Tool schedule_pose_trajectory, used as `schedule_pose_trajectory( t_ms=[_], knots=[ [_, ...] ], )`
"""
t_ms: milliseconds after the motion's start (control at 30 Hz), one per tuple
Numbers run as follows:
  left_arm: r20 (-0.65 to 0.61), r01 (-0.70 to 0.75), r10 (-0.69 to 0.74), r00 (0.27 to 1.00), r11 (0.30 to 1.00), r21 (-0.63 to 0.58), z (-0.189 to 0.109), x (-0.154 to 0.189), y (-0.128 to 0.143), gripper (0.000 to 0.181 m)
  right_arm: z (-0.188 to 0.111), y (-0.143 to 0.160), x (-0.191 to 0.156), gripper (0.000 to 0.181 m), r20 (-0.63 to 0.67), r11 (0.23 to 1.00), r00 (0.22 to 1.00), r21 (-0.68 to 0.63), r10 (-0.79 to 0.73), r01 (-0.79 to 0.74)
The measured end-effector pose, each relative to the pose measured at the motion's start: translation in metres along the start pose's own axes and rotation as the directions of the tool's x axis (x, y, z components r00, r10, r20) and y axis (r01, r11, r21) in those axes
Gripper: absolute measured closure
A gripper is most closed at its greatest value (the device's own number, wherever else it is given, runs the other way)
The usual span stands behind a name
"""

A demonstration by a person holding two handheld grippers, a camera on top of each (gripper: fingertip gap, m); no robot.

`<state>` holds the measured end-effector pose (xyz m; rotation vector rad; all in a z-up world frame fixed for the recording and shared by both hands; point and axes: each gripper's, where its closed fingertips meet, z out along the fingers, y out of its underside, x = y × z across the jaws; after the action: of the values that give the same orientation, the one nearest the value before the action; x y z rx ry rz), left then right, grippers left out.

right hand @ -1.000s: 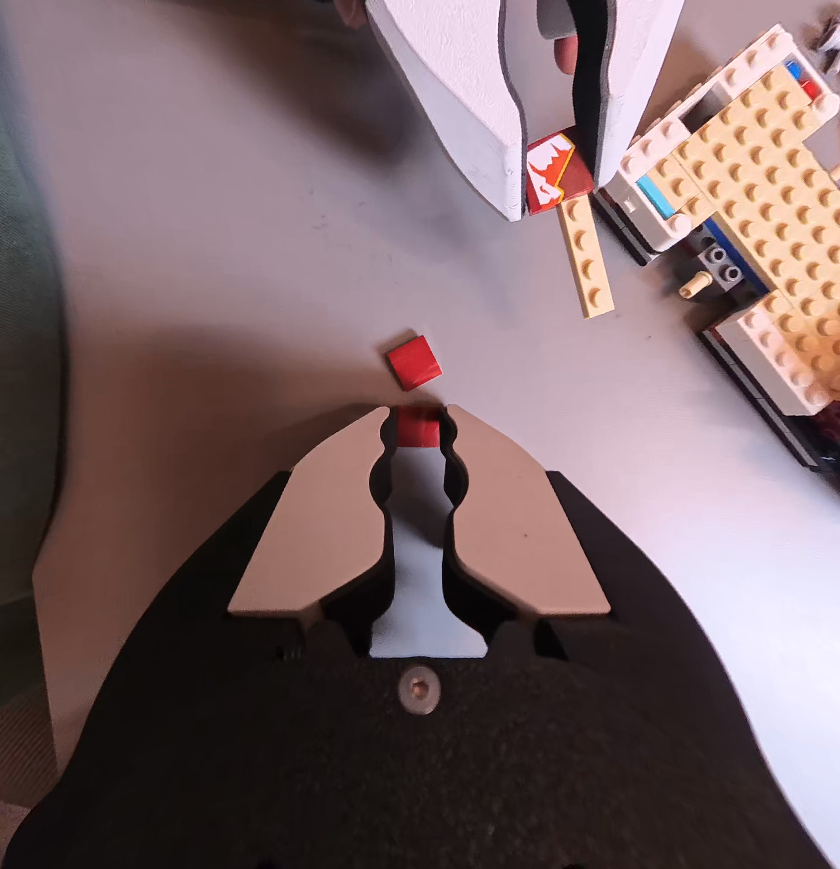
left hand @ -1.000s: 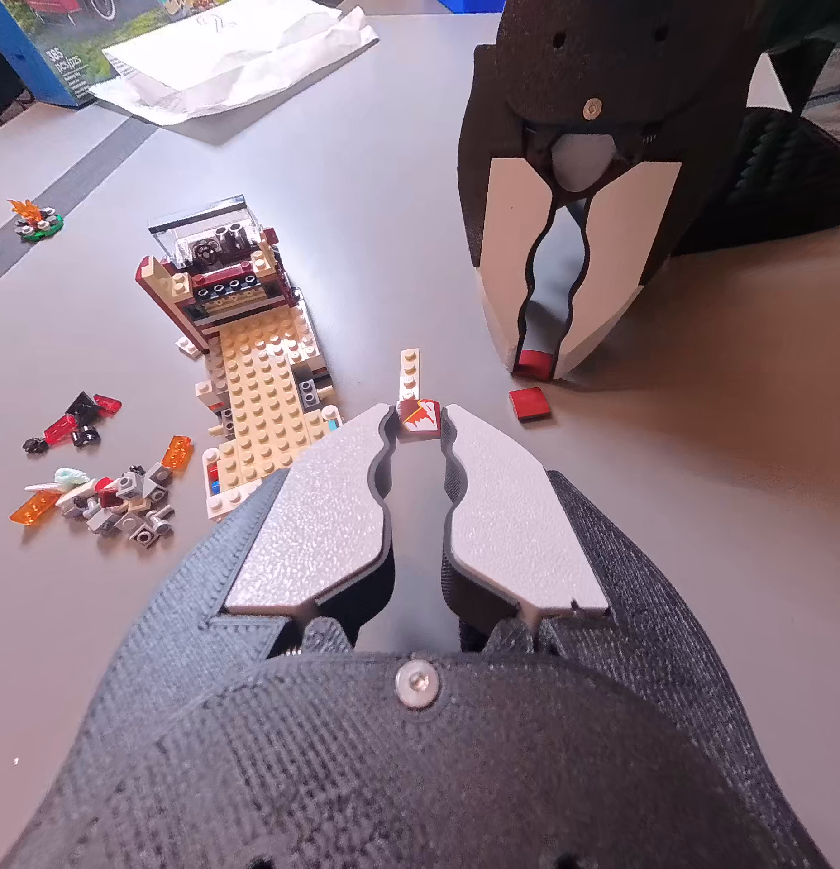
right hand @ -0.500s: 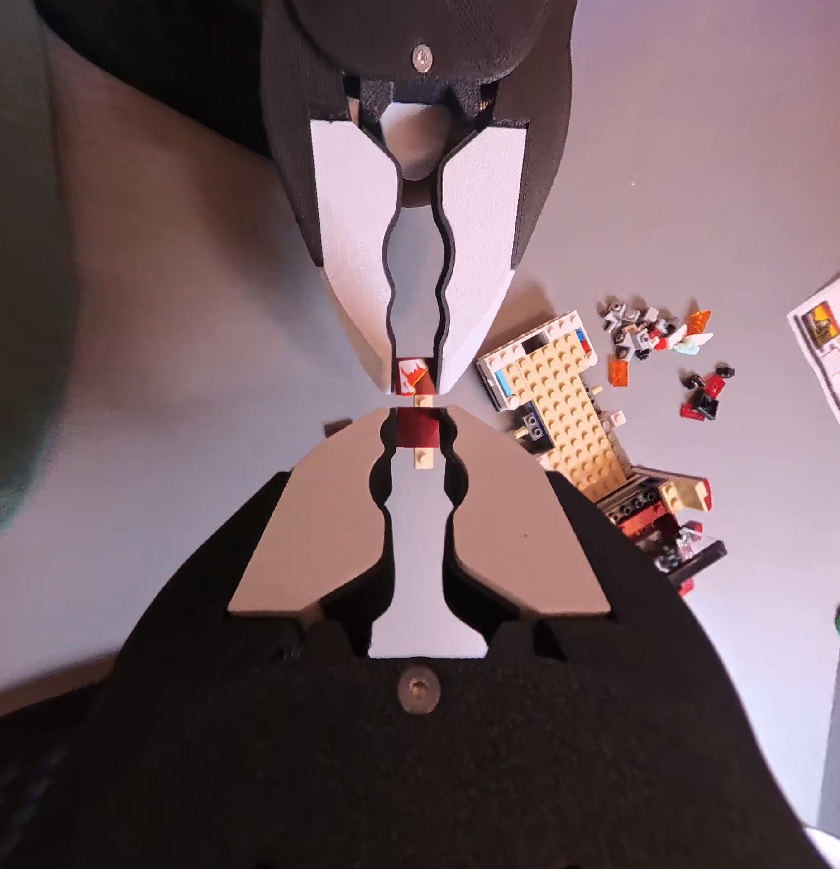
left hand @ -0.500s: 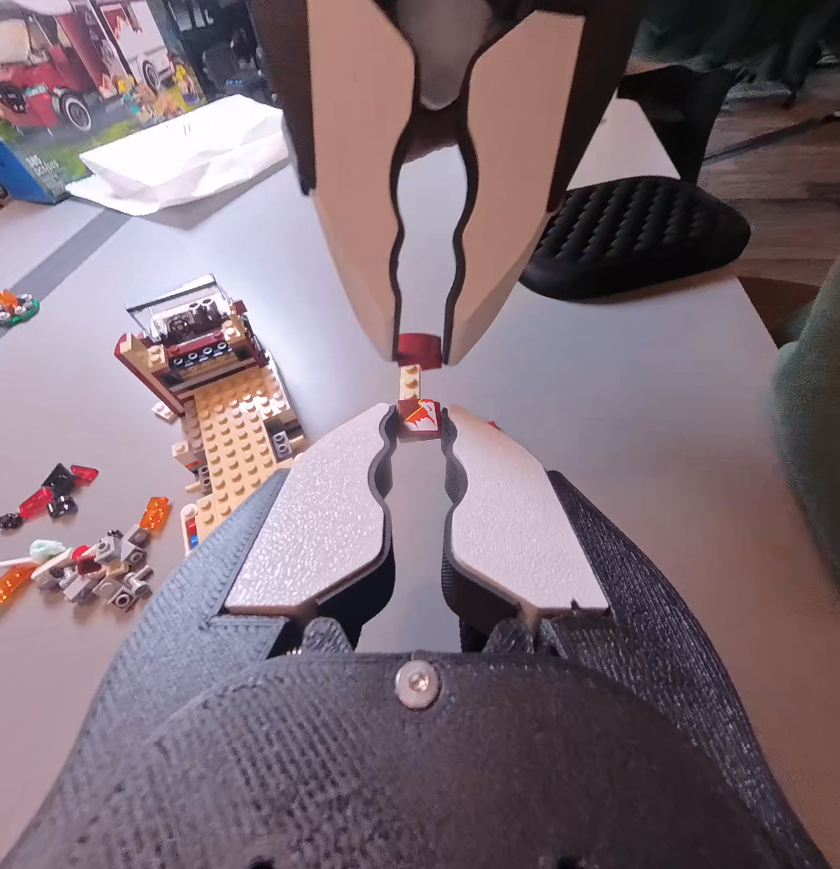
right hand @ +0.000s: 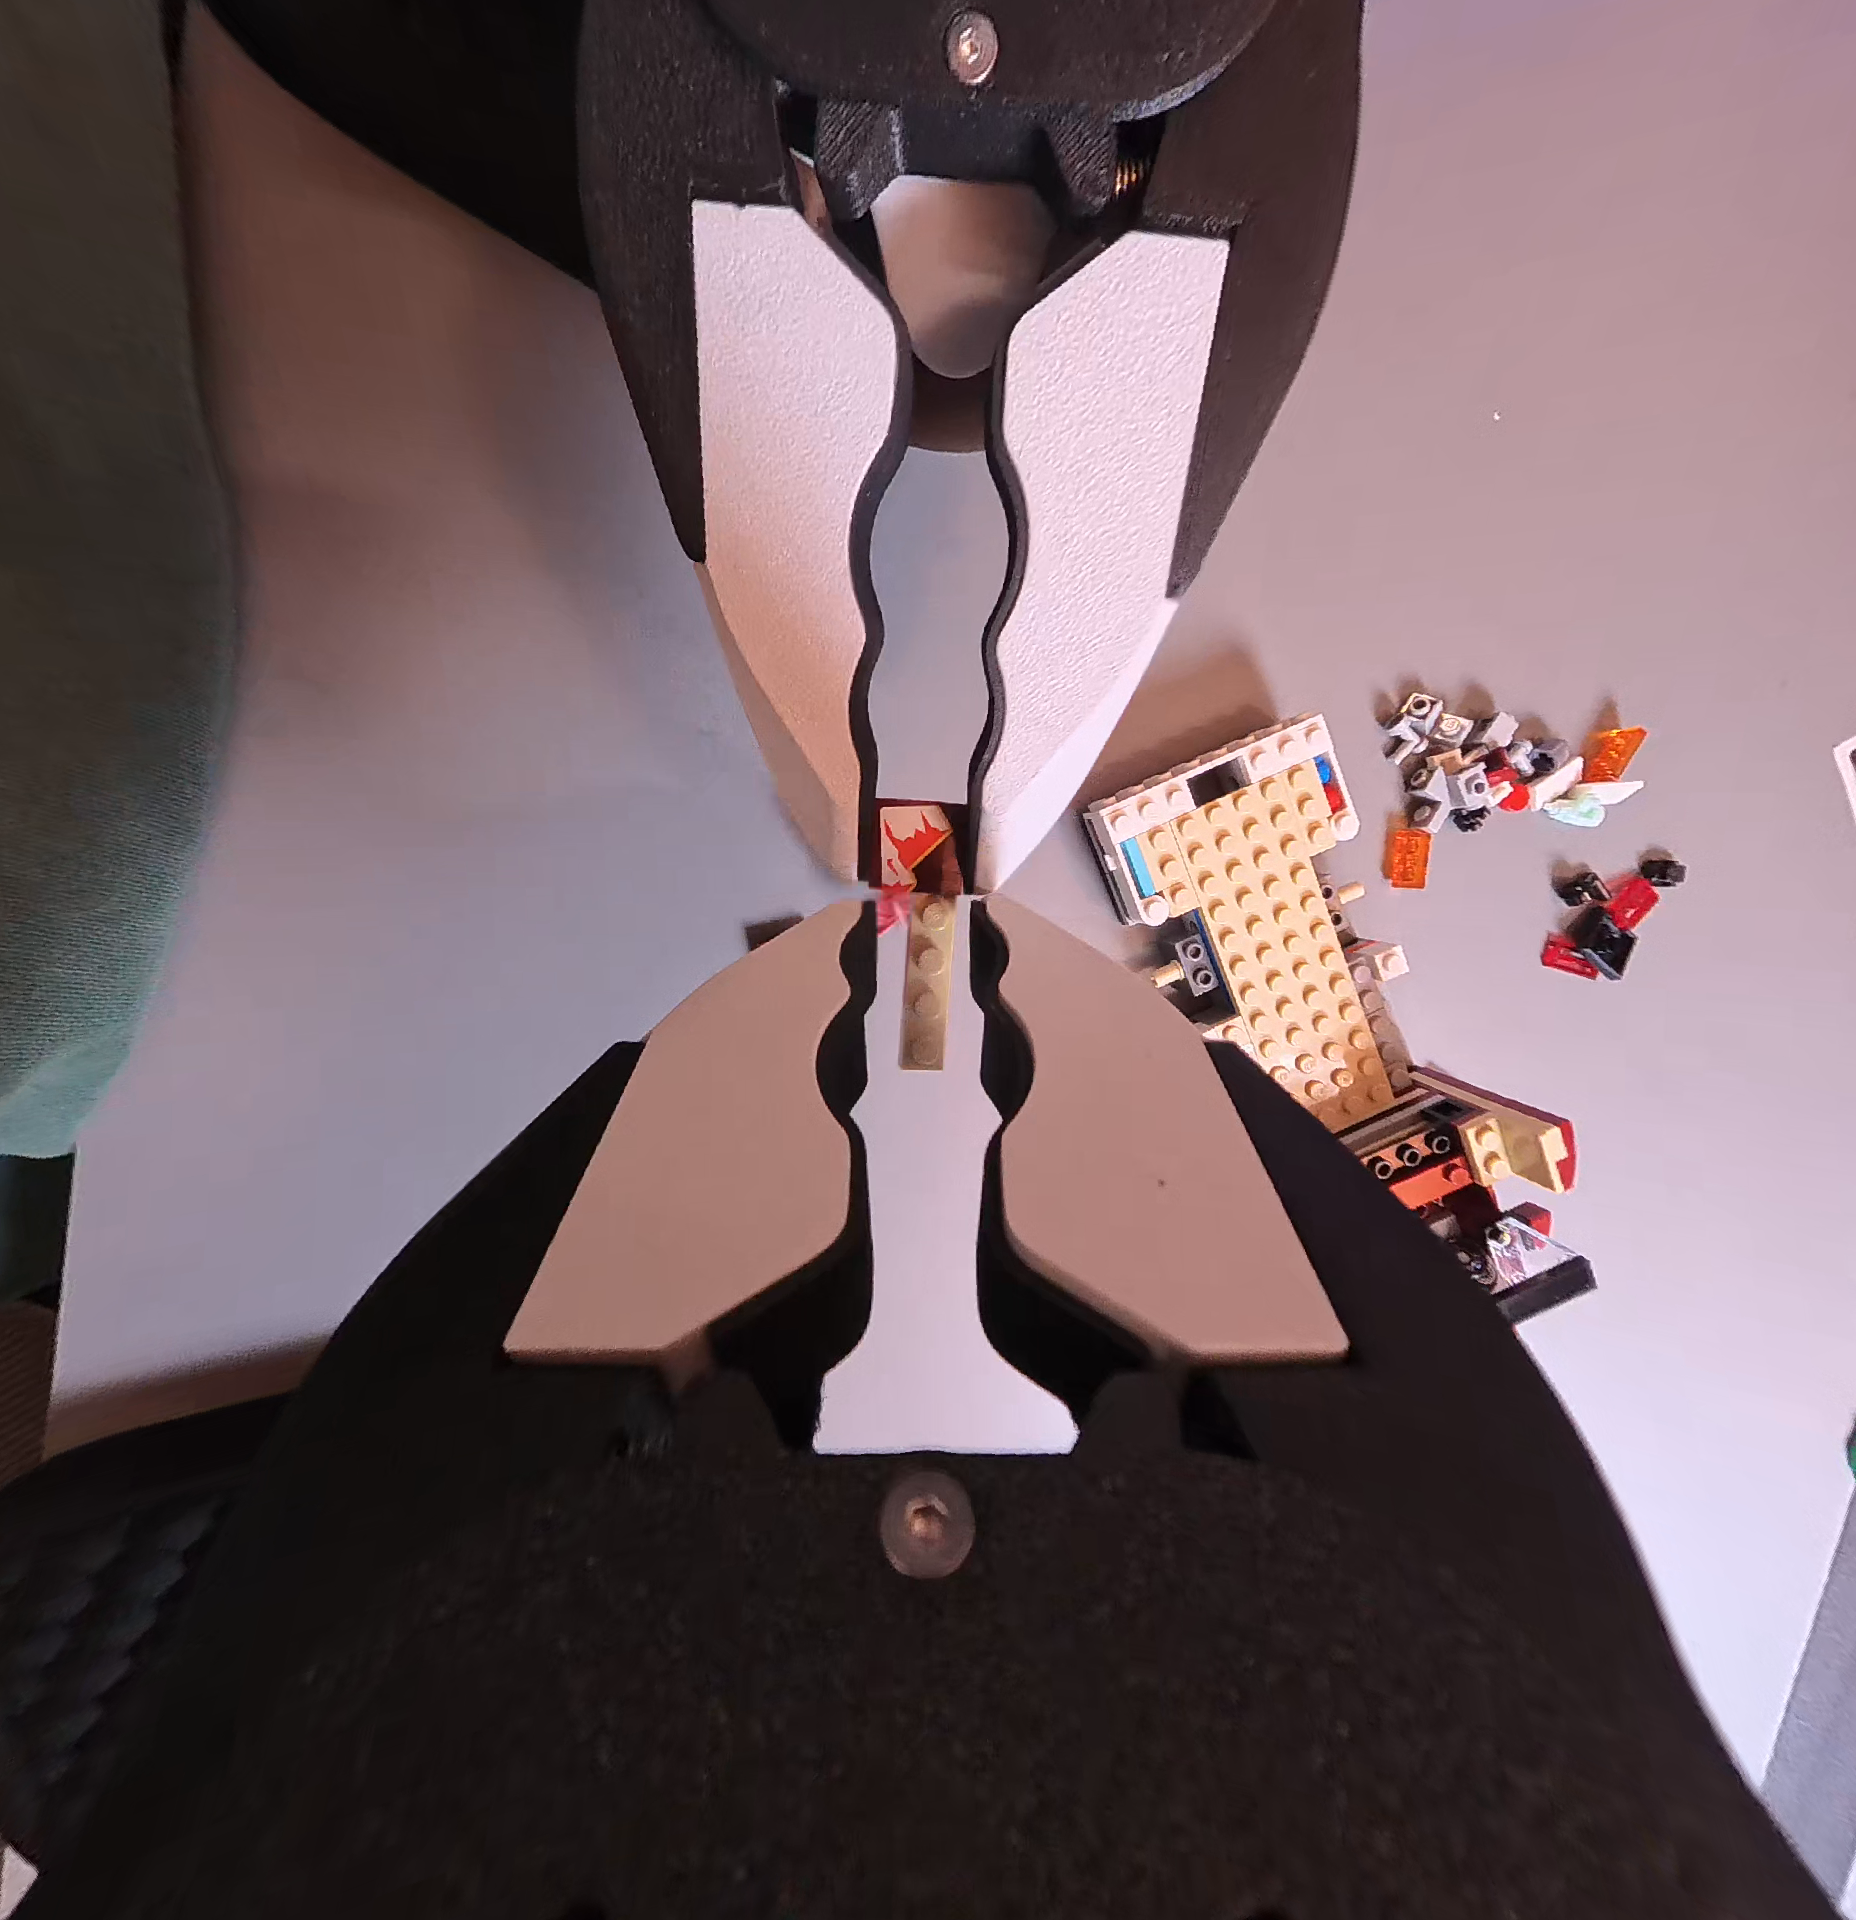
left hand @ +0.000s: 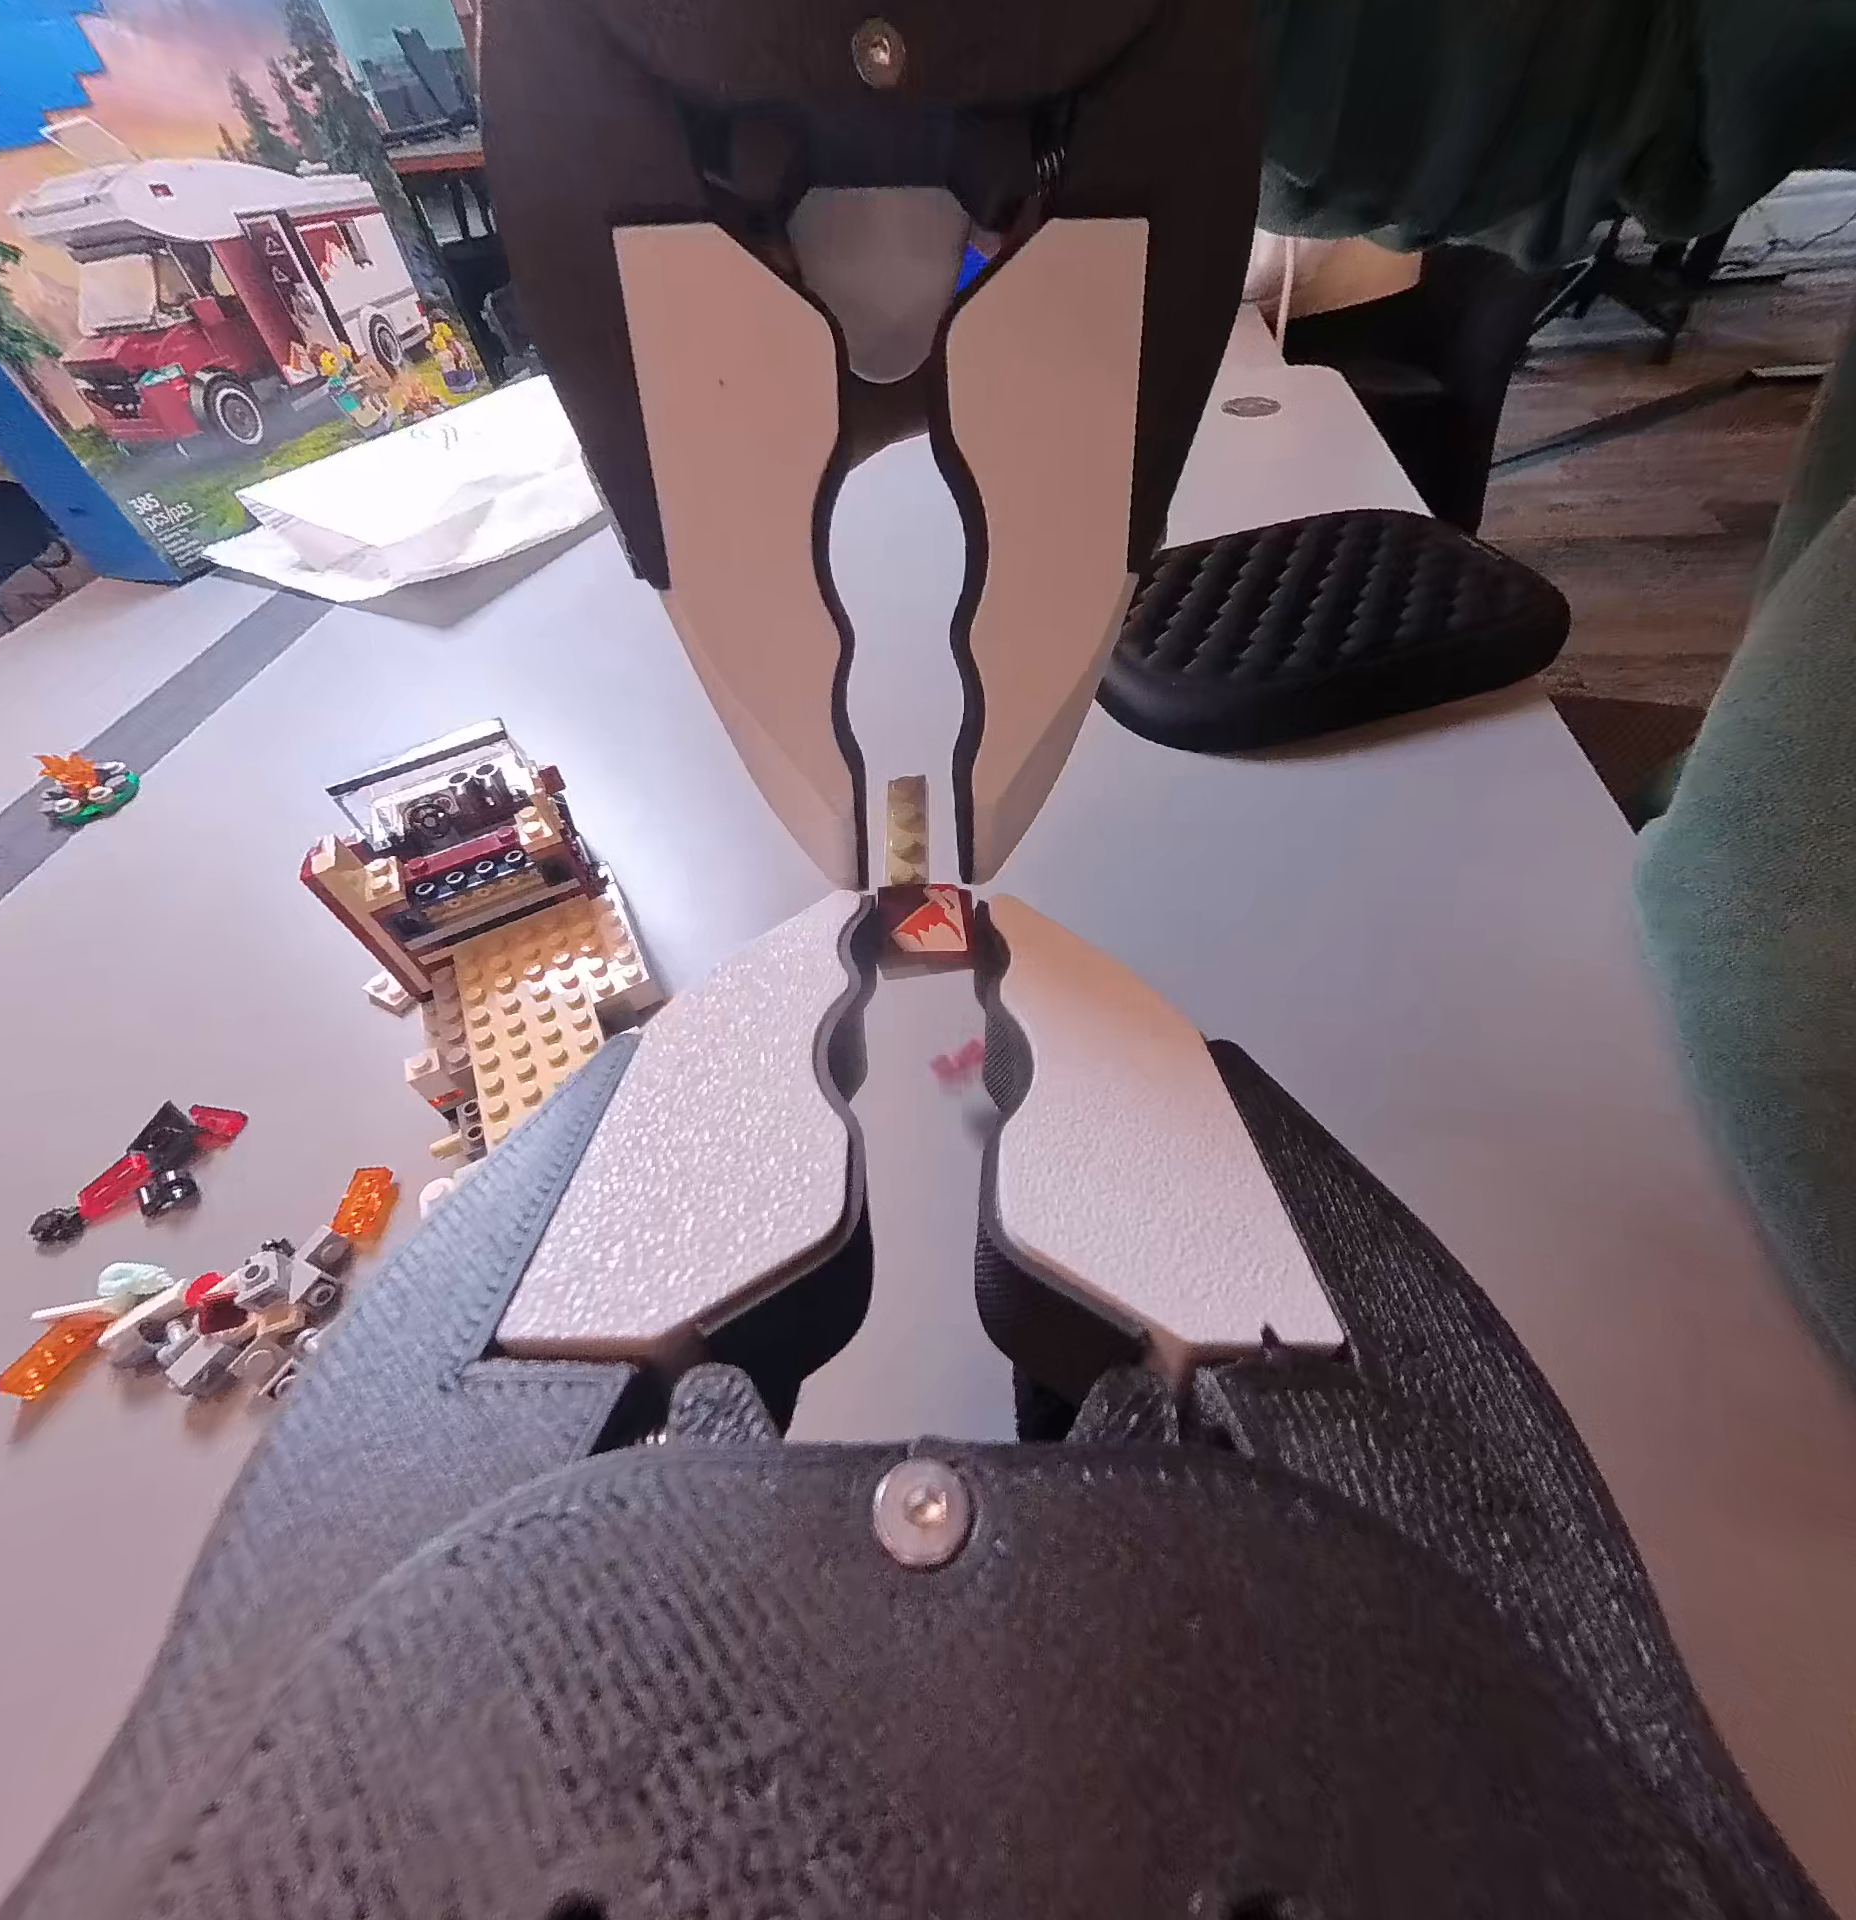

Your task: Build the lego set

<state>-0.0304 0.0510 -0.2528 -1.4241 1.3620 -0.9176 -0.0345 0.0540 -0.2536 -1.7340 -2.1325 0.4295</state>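
My left gripper (left hand: pixel 924 914) is shut on a dark red tile with a flame print (left hand: pixel 929 930), held above the grey table. A tan narrow plate (left hand: pixel 906 831) is joined to the tile and sticks out forward. My right gripper (right hand: pixel 919 914) faces it tip to tip. Its jaws stand a small gap apart with the tan plate (right hand: pixel 924 987) between them, not clamped. A blurred red piece (left hand: pixel 955 1060) shows below the tips, free of both grippers. The half-built camper (left hand: pixel 508 935) lies on the table to the left.
Loose small pieces (left hand: pixel 217 1320) and red and black pieces (left hand: pixel 145 1164) lie left of the camper. The set's box (left hand: pixel 176 312) and a white paper bag (left hand: pixel 436 499) are at the far left. A black chair seat (left hand: pixel 1329 623) is beyond the table edge. Green cloth (left hand: pixel 1786 935) is on the right. The grippers are tip to tip, or close to it. From either gripper's tips it is about 15 cm to the half-built camper (left hand: pixel 508 935). The right camera catches it too, in the right wrist view (right hand: pixel 1338 1111).
Both grippers rose off the table and met tip to tip. The right gripper's red tile has left its jaws, and the tan plate now lies between its fingers.
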Motion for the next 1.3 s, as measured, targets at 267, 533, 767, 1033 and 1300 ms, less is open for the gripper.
schedule_pose_trajectory(
  t_ms=[267, 533, 767, 1033, 1300],
  knots=[
    [0.095, 0.001, 0.005, 0.995, 0.998, -0.063, -0.007, -0.023, 0.012, 0.164, -0.011, -0.002, 0.013, 0.164, -0.066, 0.996, 0.997, 0.074, 0.043, -0.038],
    [0.062, 0.131, -0.125, 0.99, 0.986, -0.1, -0.014, -0.036, 0.03, 0.164, 0.006, 0.026, 0.021, 0.162, -0.162, 0.97, 0.97, 0.196, 0.18, -0.147],
    [-0.097, 0.298, -0.305, 0.947, 0.951, -0.08, -0.009, -0.018, 0.027, 0.163, 0.015, 0.017, 0.017, 0.163, -0.125, 0.905, 0.962, 0.385, 0.245, -0.18],
    [-0.166, 0.386, -0.391, 0.905, 0.921, -0.058, -0.009, -0.012, 0.023, 0.163, 0.02, 0.013, 0.014, 0.174, -0.084, 0.896, 0.969, 0.405, 0.234, -0.181],
    [-0.145, 0.34, -0.345, 0.928, 0.939, -0.057, -0.008, -0.011, 0.023, 0.163, 0.017, 0.014, 0.012, 0.174, -0.045, 0.878, 0.961, 0.421, 0.272, -0.229]
  ],
)
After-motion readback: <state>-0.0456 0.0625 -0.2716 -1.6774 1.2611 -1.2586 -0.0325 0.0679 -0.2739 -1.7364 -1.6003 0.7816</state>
